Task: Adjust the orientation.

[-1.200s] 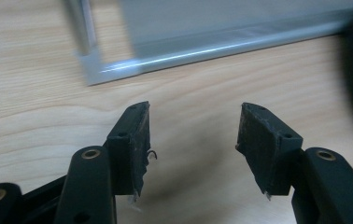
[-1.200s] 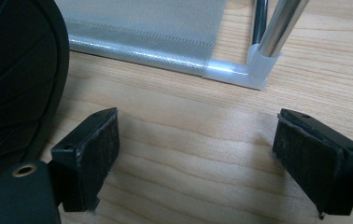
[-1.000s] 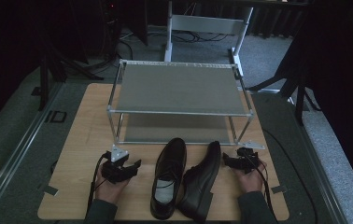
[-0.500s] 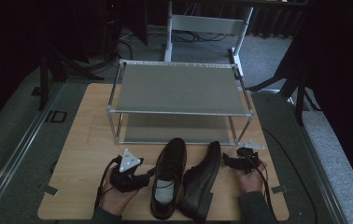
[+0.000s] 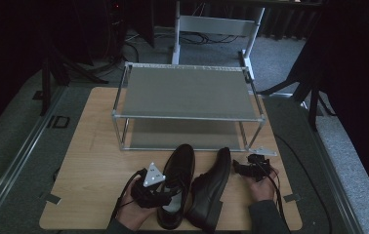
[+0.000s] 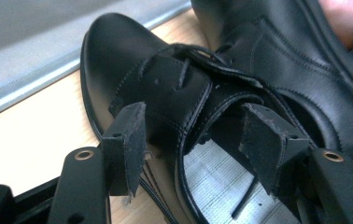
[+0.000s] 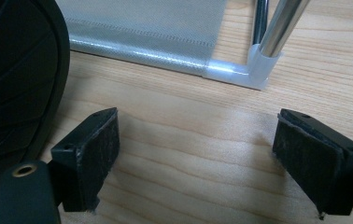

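we are looking at a wooden table that is carrying a two-tier metal shoe rack at its middle. in front of the rack, two black leather shoes are lying side by side on the bare wood, toes pointing toward the rack. the right one is tipping onto its side, sole facing away from the left one.

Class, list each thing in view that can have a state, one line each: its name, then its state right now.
Left tool: open, jaws astride the left shoe's side wall.
Right tool: open, nothing between its jaws.
Left shoe: upright, laced.
Right shoe: tipped onto its side.
Rack: standing, both shelves bare.
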